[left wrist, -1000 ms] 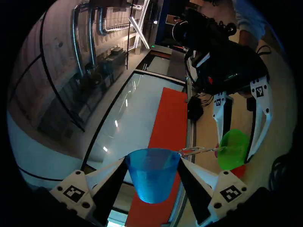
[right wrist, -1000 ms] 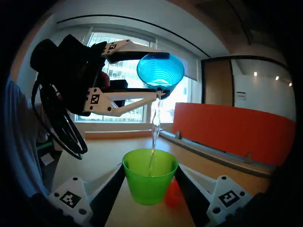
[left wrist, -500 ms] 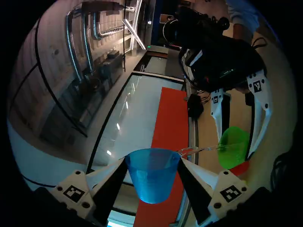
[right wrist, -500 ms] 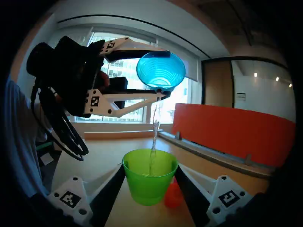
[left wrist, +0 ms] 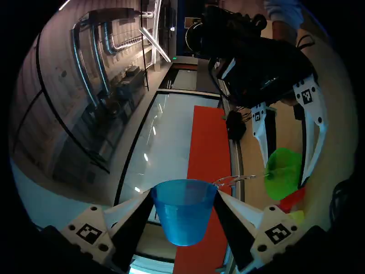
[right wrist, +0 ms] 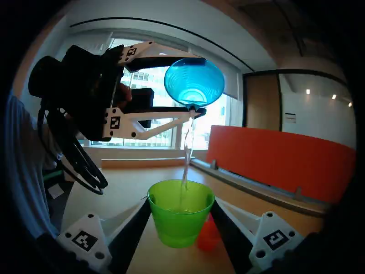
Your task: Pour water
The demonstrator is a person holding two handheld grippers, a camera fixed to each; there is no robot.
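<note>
My left gripper [left wrist: 183,214] is shut on a blue cup [left wrist: 184,211], tipped onto its side. In the right gripper view that blue cup [right wrist: 194,83] hangs above, mouth toward the camera, held by the left gripper [right wrist: 194,84]. A thin stream of water [right wrist: 186,153] falls from its rim into a green cup [right wrist: 180,212]. My right gripper [right wrist: 180,214] is shut on the green cup, which stands upright with water inside. In the left gripper view the green cup [left wrist: 283,172] sits between the right gripper's white fingers [left wrist: 261,137], with the stream of water [left wrist: 239,178] reaching it.
An orange cup [right wrist: 208,235] stands on the wooden table [right wrist: 123,192] just behind the green one; orange [left wrist: 292,199] and yellow [left wrist: 296,215] cups show past the green cup. An orange partition [right wrist: 283,160] runs along the table's far edge. A person's sleeve [right wrist: 23,173] and black cables [right wrist: 77,160] are at the left.
The blue cup has tilted further, its mouth turning more toward the right gripper's camera. Water keeps streaming and the level in the green cup has risen slightly.
</note>
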